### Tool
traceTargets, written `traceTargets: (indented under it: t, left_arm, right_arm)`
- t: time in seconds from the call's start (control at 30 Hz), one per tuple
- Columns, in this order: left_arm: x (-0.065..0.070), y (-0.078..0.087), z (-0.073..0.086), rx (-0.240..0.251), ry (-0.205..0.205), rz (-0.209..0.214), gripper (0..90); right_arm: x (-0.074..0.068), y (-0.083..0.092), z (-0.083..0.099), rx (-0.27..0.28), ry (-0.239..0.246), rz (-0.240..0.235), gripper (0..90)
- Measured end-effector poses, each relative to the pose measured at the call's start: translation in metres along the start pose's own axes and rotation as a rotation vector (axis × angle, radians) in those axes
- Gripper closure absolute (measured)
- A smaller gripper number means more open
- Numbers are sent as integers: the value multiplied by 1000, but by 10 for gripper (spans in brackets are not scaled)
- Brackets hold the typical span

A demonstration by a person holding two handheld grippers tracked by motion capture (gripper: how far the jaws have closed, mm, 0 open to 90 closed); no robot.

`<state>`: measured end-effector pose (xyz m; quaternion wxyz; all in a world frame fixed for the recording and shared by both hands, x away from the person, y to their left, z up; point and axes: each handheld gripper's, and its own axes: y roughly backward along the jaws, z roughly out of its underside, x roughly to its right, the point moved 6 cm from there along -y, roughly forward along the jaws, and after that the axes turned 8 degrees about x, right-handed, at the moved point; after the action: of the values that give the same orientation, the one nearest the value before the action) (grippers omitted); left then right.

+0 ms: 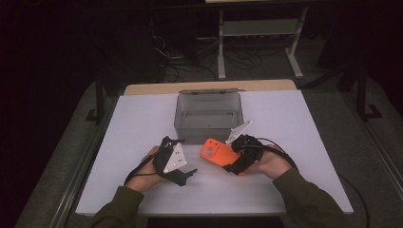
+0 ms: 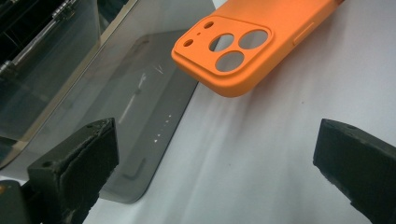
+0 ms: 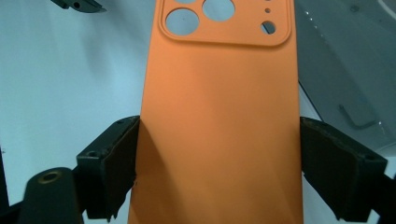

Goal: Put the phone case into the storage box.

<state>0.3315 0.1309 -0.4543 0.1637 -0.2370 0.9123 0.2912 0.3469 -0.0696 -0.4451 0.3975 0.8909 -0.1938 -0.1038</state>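
An orange phone case (image 1: pixel 217 153) with round camera holes is held just above the white table, in front of the box. My right gripper (image 1: pixel 233 164) is shut on it, its two black pads (image 3: pixel 114 168) pressing the case's (image 3: pixel 219 121) long edges. My left gripper (image 1: pixel 188 174) stands open to the left of the case, jaws wide apart with nothing between them. In the left gripper view the camera end of the case (image 2: pixel 238 46) hangs ahead of the open pads (image 2: pixel 79 163).
A clear grey plastic box (image 1: pixel 209 116) with its lid folded back stands at the table's middle, just behind the case. The white table top (image 1: pixel 142 123) spreads to both sides. A metal stand (image 1: pixel 259 28) and cables are on the dark floor beyond.
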Motion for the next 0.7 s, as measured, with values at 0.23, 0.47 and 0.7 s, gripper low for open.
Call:
traceTargets:
  t: [0.23,0.47,0.7]
  left_arm:
    - [1,0,-1,-13,-55,-19,0]
    - [2,-1,-2,-23,-110,-37,0]
    - [3,-2,-2,-29,-159,-51,0]
  right_arm:
    - [0,0,0,-1,2,1,155]
    - [0,0,0,-1,6,2,155]
    - [0,-1,0,-3,7,1,155]
